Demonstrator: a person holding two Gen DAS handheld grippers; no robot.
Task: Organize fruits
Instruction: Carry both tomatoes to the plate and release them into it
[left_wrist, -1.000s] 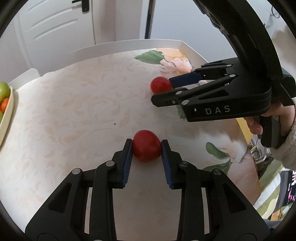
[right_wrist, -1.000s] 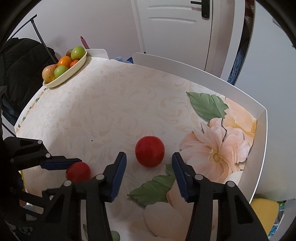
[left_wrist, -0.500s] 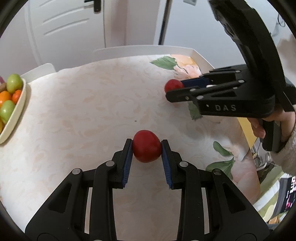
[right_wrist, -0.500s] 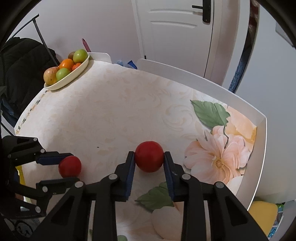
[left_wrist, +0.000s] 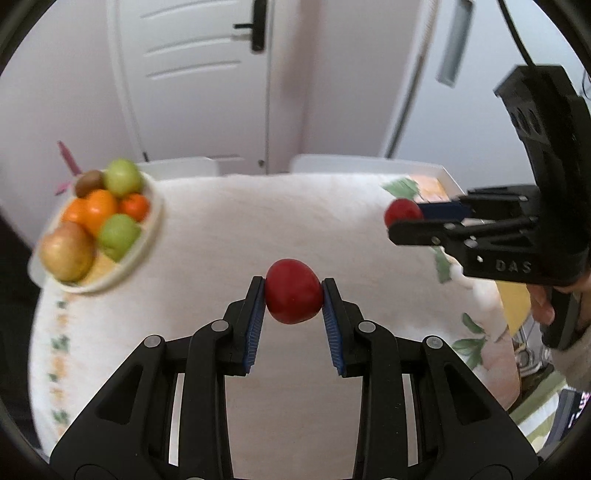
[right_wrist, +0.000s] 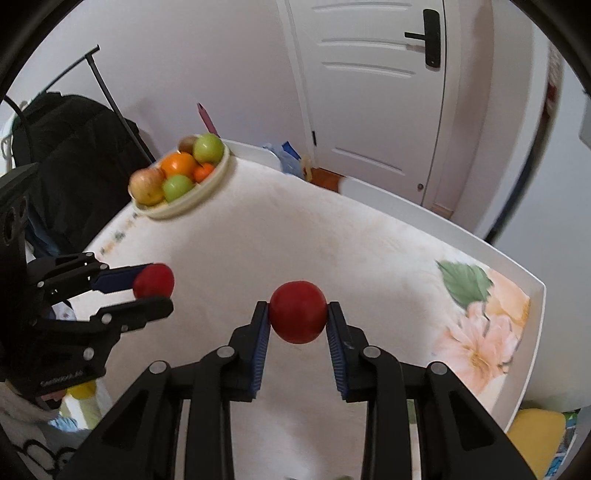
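The left gripper angles steeply down toward the table, its two black fingers reaching forward side by side, and its blue pads are pressed against both sides of a red tomato that is clear of the cloth. From the right wrist view the same tool shows at the left edge, lying sideways with one finger above the other. The right gripper tilts down in much the same way, its jaws drawn in on a second red tomato, which sits squeezed between the ribbed blue pads above the tabletop. In the left wrist view this gripper enters from the right, turned on its side, and the person's hand wraps its handle, with a pale sleeve below. The two held tomatoes are well apart from each other. At the far corner of the table, well away from both tools, stands a cream fruit bowl heaped with green and orange fruit, a yellow-red apple and a brown kiwi. A flower-printed cloth covers the table, and a white door stands behind it.
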